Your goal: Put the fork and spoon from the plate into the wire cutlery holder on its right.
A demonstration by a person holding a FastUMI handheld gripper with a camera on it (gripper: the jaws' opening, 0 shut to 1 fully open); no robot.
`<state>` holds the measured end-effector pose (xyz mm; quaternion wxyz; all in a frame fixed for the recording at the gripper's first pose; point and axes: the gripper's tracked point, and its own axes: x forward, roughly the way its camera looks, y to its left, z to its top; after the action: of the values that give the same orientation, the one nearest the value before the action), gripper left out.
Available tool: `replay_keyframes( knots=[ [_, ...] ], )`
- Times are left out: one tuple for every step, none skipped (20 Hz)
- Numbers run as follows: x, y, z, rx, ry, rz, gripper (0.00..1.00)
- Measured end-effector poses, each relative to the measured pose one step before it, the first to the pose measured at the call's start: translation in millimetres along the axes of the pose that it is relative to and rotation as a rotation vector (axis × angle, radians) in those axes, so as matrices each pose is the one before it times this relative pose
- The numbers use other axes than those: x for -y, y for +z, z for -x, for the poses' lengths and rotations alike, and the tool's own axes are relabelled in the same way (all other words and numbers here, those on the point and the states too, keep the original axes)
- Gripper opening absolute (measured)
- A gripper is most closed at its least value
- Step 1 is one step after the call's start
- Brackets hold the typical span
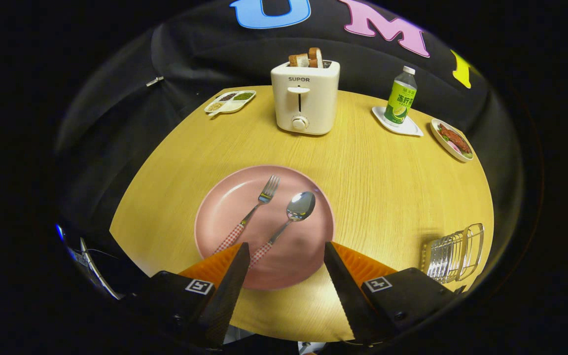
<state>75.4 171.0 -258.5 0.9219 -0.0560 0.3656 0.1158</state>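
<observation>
1. The gripper (286, 251) is hovering over the near edge of the pink plate (225, 207), its two fingers standing wide apart and holding nothing.
2. The fork (253, 212) is lying on the plate, tines pointing away toward the toaster (305, 98), its steel neck running back into a red-and-white checked handle that is ending just beside the left fingertip.
3. The spoon (291, 217) is lying just beside the fork on its right, roughly parallel, bowl facing up and shining (the steel is mirroring the booth); its checked handle is reaching down between the fingers, close to the left one.
4. The wire cutlery holder (454, 256) is sitting on the wooden table (387, 187) to the right of the plate, well apart from it, beyond the right finger; whether it is upright or lying over cannot be told.
5. Far across the table, a green-labelled bottle (401, 96) is standing on a small white tray (412, 129), with a dish of food (452, 140) to its right and a divided dish (230, 102) left of the toaster.
</observation>
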Motion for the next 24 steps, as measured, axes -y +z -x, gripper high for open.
replay_keyframes(
  knots=[
    [-2.62, -2.46, -3.95, -0.01641, 0.00143, 0.00141, 0.94],
    [-3.55, -2.94, -3.66, -0.01525, 0.00262, -0.00477, 0.93],
    [-3.31, -3.13, -3.32, -0.01684, 0.00100, -0.00554, 0.90],
    [-3.16, -2.73, -3.66, -0.01328, 0.00408, -0.00590, 0.87],
    [-1.62, -2.28, -3.12, -0.01554, -0.00071, -0.00470, 0.81],
    [-1.72, -4.17, -3.56, -0.01997, 0.00044, -0.00638, 0.78],
    [-0.11, -3.80, -4.45, -0.02459, -0.00415, -0.00946, 0.78],
    [-0.84, -2.86, -3.73, -0.02060, -0.00004, -0.01741, 0.78],
    [-1.07, -2.25, -3.73, -0.01850, 0.00038, -0.01897, 0.78],
    [-1.62, -2.76, -3.30, -0.02214, 0.00192, -0.01702, 0.77],
    [-1.44, -4.22, -3.21, -0.02405, 0.00130, -0.01102, 0.74],
    [-0.65, -6.66, -2.95, -0.02447, 0.00188, -0.00918, 0.72],
    [-2.34, -4.39, -2.89, -0.02522, 0.00754, -0.00870, 0.66],
    [0.61, -3.73, -0.88, -0.02045, -0.00280, -0.00217, 0.60],
    [2.22, 3.57, -1.57, 0.01188, -0.00894, 0.00317, 0.46],
    [0.06, -1.17, -0.54, -0.00580, 0.00249, 0.00038, 0.40],
    [1.76, 1.10, 2.15, -0.00727, 0.00280, -0.00507, 0.33],
    [3.57, -0.82, -0.21, -0.00337, -0.00837, -0.00976, 0.29],
    [0.69, 1.25, 0.30, -0.00367, 0.00965, -0.01486, 0.19],
    [-0.90, -2.50, -0.17, -0.00960, 0.01744, -0.00708, 0.16],
    [-0.85, 0.67, 1.31, -0.00481, 0.01942, -0.00644, 0.15],
    [2.59, 0.47, 1.31, 0.00034, 0.00898, -0.00549, 0.15],
    [1.15, 1.49, 3.61, 0.00699, 0.01528, -0.00224, 0.13],
    [0.89, 1.59, 4.65, 0.00994, 0.01372, -0.00342, 0.13]
  ],
)
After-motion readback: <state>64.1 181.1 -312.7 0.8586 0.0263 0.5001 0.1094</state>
